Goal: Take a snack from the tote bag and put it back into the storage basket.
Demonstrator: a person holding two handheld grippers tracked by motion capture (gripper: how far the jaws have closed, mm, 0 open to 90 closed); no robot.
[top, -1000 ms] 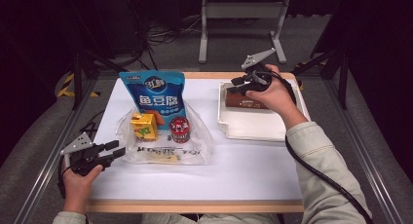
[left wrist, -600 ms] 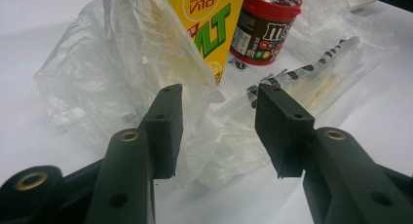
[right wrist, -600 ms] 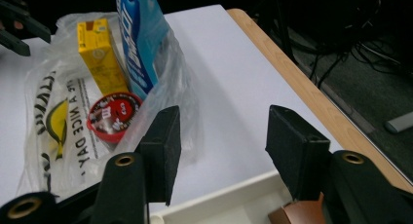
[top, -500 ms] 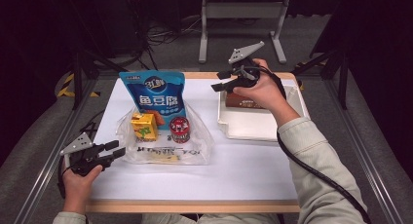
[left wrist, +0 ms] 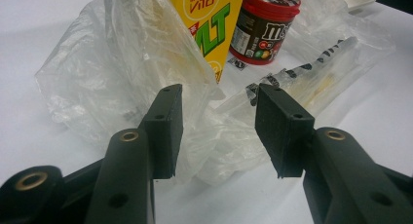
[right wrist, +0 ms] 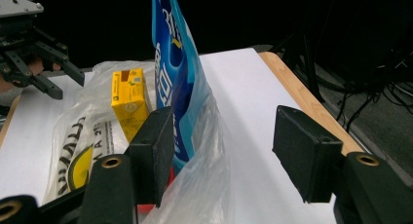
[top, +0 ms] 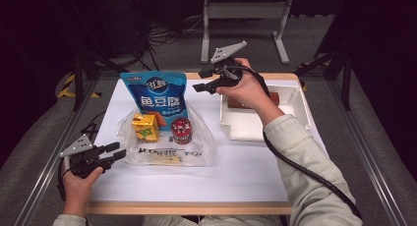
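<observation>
The clear plastic bag (top: 164, 145) lies open on the white bench (top: 246, 172), already holding a yellow Vita lemon tea carton (top: 145, 127), a red M&M's tub (top: 181, 130) and the upright blue fish-tofu pouch (top: 156, 100). That much of the packing looks done; a brown block (top: 255, 102) in the white tray (top: 295, 118) at the right appears to be what is left.

The left gripper (top: 114, 151) rests at the bag's left edge, jaws released with crumpled film between them but not pinched (left wrist: 214, 136). The right gripper (top: 205, 81) hovers between pouch and tray, empty; its jaws have just been opening, nothing between them, the pouch (right wrist: 173, 87) just ahead.
</observation>
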